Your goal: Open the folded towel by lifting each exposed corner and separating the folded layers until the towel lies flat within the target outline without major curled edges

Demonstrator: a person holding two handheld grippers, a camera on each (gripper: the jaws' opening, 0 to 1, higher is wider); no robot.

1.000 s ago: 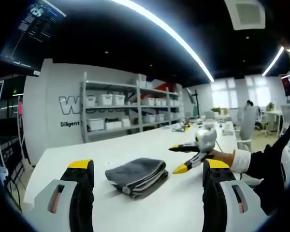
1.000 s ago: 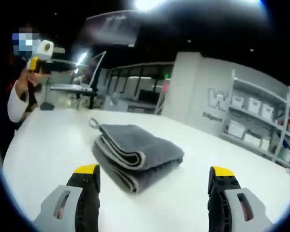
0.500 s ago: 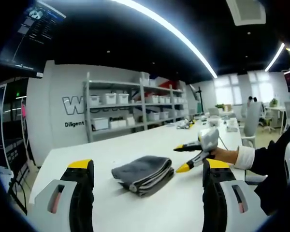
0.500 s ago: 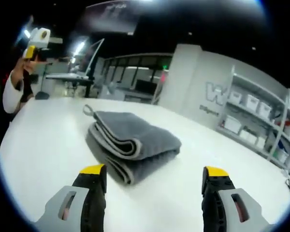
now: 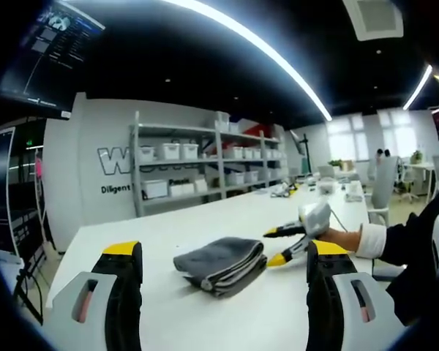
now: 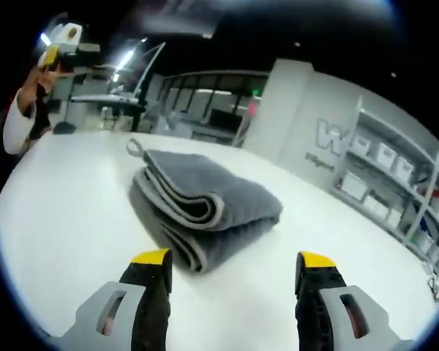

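A grey towel [image 5: 221, 263] lies folded in thick layers on the white table [image 5: 175, 307]. My left gripper [image 5: 224, 252] is open and stays back from the towel, its yellow-tipped jaws standing wide either side of it. From the right, my right gripper [image 5: 279, 245] comes in, held by a hand, jaws open, tips close to the towel's right edge. In the right gripper view the towel [image 6: 197, 208] is near, a small hanging loop [image 6: 135, 147] at its far corner. My right gripper [image 6: 234, 257] is open just short of the folded edge. The left gripper [image 6: 62, 45] shows far off at upper left.
Shelves with white bins [image 5: 197, 164] line the far wall. More items and chairs [image 5: 380, 183] stand at the table's far end. A person's dark sleeve [image 5: 413, 241] is at the right. Bare table [image 6: 66, 212] surrounds the towel.
My right gripper has moved closer to the towel's folded edge and its jaws have narrowed somewhat. The left gripper view has shifted slightly; the towel has not moved.
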